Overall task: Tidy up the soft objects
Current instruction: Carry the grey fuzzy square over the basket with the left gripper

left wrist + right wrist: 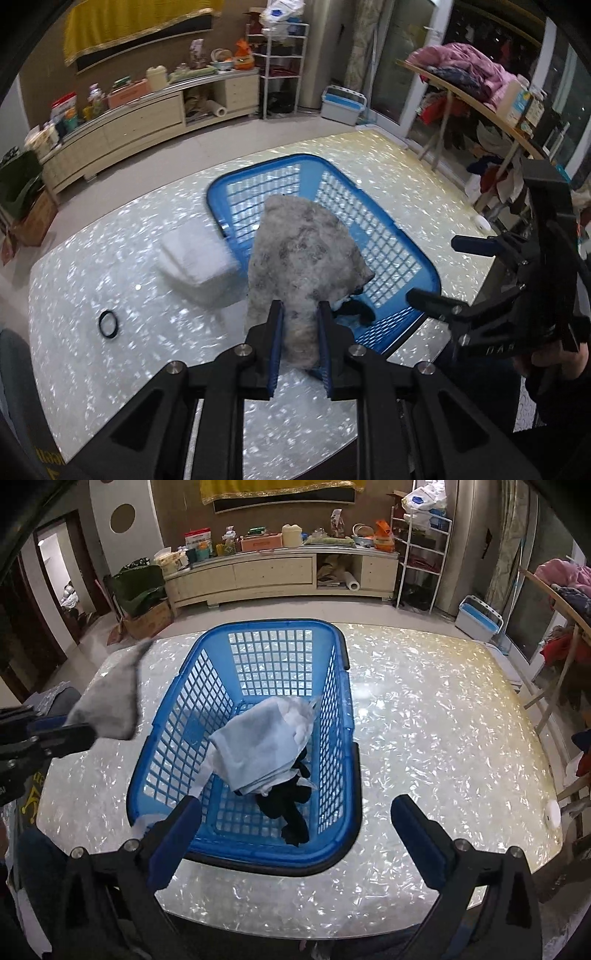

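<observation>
Two tongs: my left tongs (300,325) clamp a grey fleece cloth (303,251); my right tongs (295,834) gape wide over the blue basket (155,768).

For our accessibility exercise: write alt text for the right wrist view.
An open right gripper hangs over a blue basket on a pearly table, with a pale cloth and a black garment inside. At left, the left gripper holds a grey fuzzy cloth.
</observation>
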`<state>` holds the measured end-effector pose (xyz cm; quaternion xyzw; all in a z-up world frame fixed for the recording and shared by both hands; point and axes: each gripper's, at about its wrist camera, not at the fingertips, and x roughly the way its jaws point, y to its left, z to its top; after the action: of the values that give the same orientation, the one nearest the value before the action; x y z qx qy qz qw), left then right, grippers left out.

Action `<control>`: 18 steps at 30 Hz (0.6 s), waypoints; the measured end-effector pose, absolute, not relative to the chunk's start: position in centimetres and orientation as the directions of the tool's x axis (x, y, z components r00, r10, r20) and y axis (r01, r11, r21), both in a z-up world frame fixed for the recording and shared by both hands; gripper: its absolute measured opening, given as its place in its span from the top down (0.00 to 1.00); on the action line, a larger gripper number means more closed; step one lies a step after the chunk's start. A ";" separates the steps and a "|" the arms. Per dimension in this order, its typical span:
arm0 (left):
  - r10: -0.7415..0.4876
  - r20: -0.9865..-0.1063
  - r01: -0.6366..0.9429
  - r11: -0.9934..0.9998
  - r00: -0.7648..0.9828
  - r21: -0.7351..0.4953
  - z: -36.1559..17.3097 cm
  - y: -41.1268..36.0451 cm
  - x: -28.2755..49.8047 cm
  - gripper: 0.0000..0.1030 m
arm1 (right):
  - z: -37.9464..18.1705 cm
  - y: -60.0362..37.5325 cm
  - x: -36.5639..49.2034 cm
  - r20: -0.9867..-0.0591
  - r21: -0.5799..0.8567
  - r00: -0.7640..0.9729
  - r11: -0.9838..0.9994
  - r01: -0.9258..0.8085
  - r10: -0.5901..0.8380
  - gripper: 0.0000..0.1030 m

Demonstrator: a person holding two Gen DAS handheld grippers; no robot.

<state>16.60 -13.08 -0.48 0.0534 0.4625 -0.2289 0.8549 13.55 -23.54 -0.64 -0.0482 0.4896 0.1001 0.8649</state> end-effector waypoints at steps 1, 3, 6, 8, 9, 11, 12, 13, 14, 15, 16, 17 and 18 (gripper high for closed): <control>-0.346 -0.818 0.447 0.886 0.460 -0.124 -0.7 -13.8 16.9 0.84 | -0.8 -23.8 13.6 -0.856 0.014 0.502 0.975 -0.220 0.125 0.00; -0.354 -0.823 0.458 0.879 0.445 -0.130 -1.2 -15.0 17.5 0.84 | -1.2 -24.4 13.8 -0.853 0.021 0.505 0.977 -0.213 0.129 0.00; -0.356 -0.833 0.473 0.871 0.423 -0.132 -2.3 -16.6 18.5 0.84 | -1.4 -25.2 13.9 -0.857 0.041 0.496 0.977 -0.207 0.141 0.00; -0.362 -0.837 0.475 0.868 0.410 -0.143 -3.0 -17.3 19.3 0.84 | -1.8 -25.3 14.1 -0.862 0.040 0.487 0.977 -0.209 0.140 0.00; -0.364 -0.838 0.475 0.868 0.407 -0.146 -3.2 -17.5 19.6 0.84 | -2.1 -25.5 14.3 -0.864 0.038 0.484 0.977 -0.209 0.137 0.00; -0.361 -0.845 0.470 0.870 0.395 -0.152 -4.1 -17.9 20.4 0.84 | -2.4 -25.5 14.5 -0.868 0.040 0.477 0.977 -0.209 0.138 0.00; -0.360 -0.848 0.469 0.869 0.388 -0.154 -4.5 -18.0 20.8 0.84 | -2.6 -25.6 14.8 -0.870 0.043 0.473 0.977 -0.209 0.139 0.00; -0.359 -0.852 0.471 0.868 0.381 -0.156 -5.0 -18.2 21.1 0.84 | -2.8 -25.6 15.0 -0.871 0.045 0.471 0.977 -0.209 0.141 0.00; -0.359 -0.855 0.473 0.867 0.373 -0.158 -5.4 -18.3 21.5 0.84 | -2.9 -25.5 15.0 -0.872 0.045 0.469 0.977 -0.210 0.142 0.00; -0.360 -0.857 0.475 0.866 0.368 -0.159 -5.7 -18.4 21.8 0.84 | -3.1 -25.5 15.2 -0.874 0.045 0.465 0.977 -0.209 0.140 0.00; -0.357 -0.859 0.476 0.865 0.366 -0.158 -6.1 -18.5 22.1 0.84 | -3.3 -25.4 15.5 -0.876 0.045 0.461 0.977 -0.209 0.139 0.00; -0.354 -0.862 0.476 0.866 0.364 -0.155 -6.5 -18.6 22.4 0.84 | -3.5 -25.4 15.8 -0.879 0.046 0.456 0.977 -0.208 0.138 0.00; -0.351 -0.864 0.476 0.866 0.361 -0.152 -6.8 -18.7 22.6 0.84 | -3.7 -25.5 16.1 -0.881 0.047 0.453 0.977 -0.207 0.139 0.00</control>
<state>22.61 -18.71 -6.78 0.0620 0.5062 -0.2513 0.8226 16.15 -25.54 -3.68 -0.0335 0.5131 0.1016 0.8516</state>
